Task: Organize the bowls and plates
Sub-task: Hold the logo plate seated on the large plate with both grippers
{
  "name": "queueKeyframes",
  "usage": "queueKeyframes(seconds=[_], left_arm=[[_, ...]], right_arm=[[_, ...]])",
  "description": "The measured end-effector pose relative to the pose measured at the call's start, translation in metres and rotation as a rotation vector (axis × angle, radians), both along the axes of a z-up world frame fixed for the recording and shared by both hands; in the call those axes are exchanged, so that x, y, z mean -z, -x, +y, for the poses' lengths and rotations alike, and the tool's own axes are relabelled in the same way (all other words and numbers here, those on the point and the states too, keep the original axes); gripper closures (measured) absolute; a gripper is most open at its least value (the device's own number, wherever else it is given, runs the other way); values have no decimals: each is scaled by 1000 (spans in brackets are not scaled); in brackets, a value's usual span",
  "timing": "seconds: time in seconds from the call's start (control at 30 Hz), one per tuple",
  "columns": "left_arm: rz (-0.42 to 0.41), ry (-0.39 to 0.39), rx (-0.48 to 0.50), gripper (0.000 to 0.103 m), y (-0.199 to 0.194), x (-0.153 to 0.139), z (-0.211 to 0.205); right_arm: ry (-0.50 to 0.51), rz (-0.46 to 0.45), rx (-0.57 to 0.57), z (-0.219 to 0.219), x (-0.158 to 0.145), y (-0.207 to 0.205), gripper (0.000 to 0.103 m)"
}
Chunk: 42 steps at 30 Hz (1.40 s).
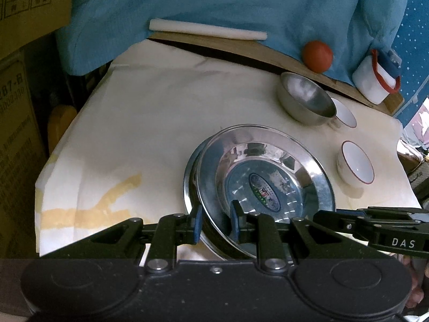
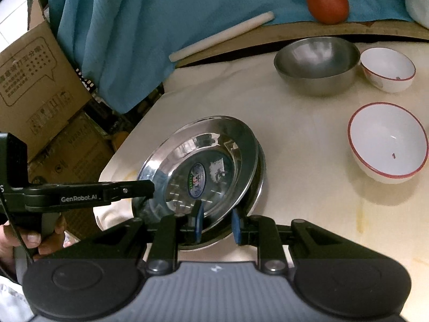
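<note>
Two shiny steel plates lie stacked on the cream tablecloth. The top plate (image 1: 268,161) (image 2: 187,155) has a sticker in its centre and sits tilted over the lower plate (image 1: 189,177) (image 2: 261,171). My left gripper (image 1: 216,221) is shut on the near rim, one blue pad inside the dish and one outside. My right gripper (image 2: 216,224) clamps the rim the same way from the other side. Each view shows the other tool's black finger (image 1: 329,216) (image 2: 128,190) reaching to the plate.
A steel bowl (image 1: 305,96) (image 2: 316,64) and two red-rimmed white bowls (image 1: 355,163) (image 2: 386,145), (image 1: 346,112) (image 2: 386,67) stand beyond the plates. A tomato (image 1: 317,56), a white rod (image 1: 206,29) and a white container (image 1: 372,80) sit on a board by blue cloth. Cardboard boxes (image 2: 40,80) stand off the table's left edge.
</note>
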State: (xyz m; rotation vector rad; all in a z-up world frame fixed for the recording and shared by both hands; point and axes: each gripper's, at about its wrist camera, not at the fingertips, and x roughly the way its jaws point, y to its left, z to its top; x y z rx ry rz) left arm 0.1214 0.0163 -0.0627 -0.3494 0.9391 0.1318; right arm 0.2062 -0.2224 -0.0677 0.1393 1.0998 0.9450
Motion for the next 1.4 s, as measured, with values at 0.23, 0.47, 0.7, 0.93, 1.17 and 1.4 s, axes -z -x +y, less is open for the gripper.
queueKeyframes(seconds=[0.23, 0.47, 0.7, 0.93, 1.17, 1.4], left_arm=[[-3, -1, 2, 80, 2, 0, 0], [-2, 1, -1, 80, 1, 0, 0], [-2, -2, -1, 79, 2, 0, -1], [4, -5, 8, 78, 2, -1, -2], [9, -7, 19, 77, 2, -2, -2], [36, -75, 41, 78, 0, -2, -6]], right_arm=[[1, -2, 1, 1, 0, 0, 78], [2, -4, -3, 1, 0, 0, 77], [3, -5, -6, 2, 1, -1, 77], [3, -3, -15, 3, 1, -2, 76], [4, -4, -26, 4, 1, -4, 75], [47, -55, -27, 4, -3, -1, 68]])
